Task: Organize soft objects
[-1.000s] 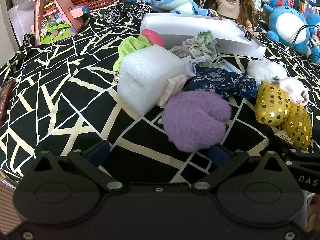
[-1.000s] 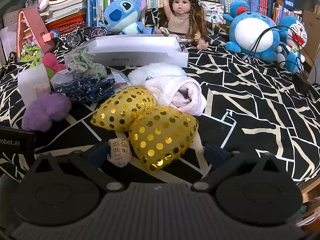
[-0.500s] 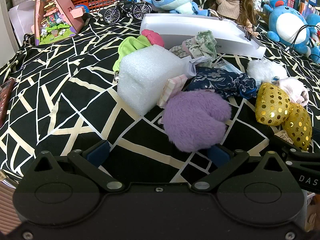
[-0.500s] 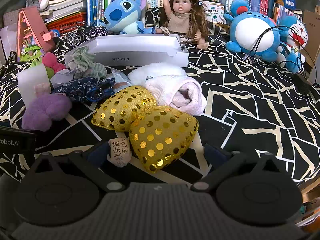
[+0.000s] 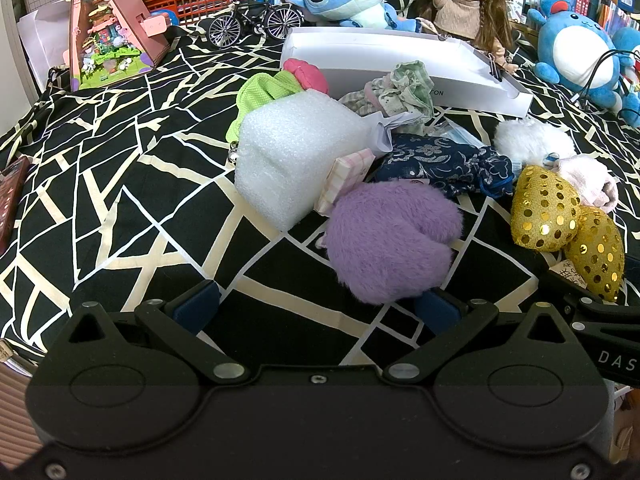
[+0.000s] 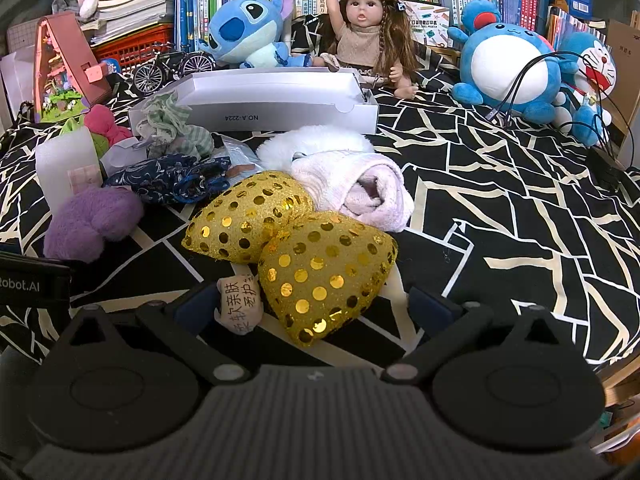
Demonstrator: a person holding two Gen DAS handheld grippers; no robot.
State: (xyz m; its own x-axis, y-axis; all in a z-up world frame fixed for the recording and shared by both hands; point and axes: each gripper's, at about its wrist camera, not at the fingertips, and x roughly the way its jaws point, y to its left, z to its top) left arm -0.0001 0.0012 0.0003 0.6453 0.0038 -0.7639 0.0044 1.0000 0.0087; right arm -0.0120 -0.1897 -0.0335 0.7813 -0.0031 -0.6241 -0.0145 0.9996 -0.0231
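Note:
A pile of soft things lies on the black patterned cloth (image 5: 120, 208). A purple plush (image 5: 392, 240) rests just ahead of my open left gripper (image 5: 316, 306), close to its right finger. Behind it stand a white foam block (image 5: 296, 160), a navy pouch (image 5: 444, 166) and a green cloth (image 5: 264, 92). My right gripper (image 6: 314, 306) is open with the gold sequin bow (image 6: 320, 268) reaching between its fingers; a small labelled tag (image 6: 240, 304) lies by its left finger. A rolled pink towel (image 6: 368, 192) and white fluff (image 6: 316, 140) lie behind the bow.
A white open box (image 6: 280, 100) stands behind the pile, with a crumpled checked cloth (image 6: 172, 128) at its left end. Along the back sit a blue plush (image 6: 248, 28), a doll (image 6: 364, 36), a toy bicycle (image 5: 256, 20) and a pink toy house (image 5: 108, 28). Cables (image 6: 532, 76) hang at the right.

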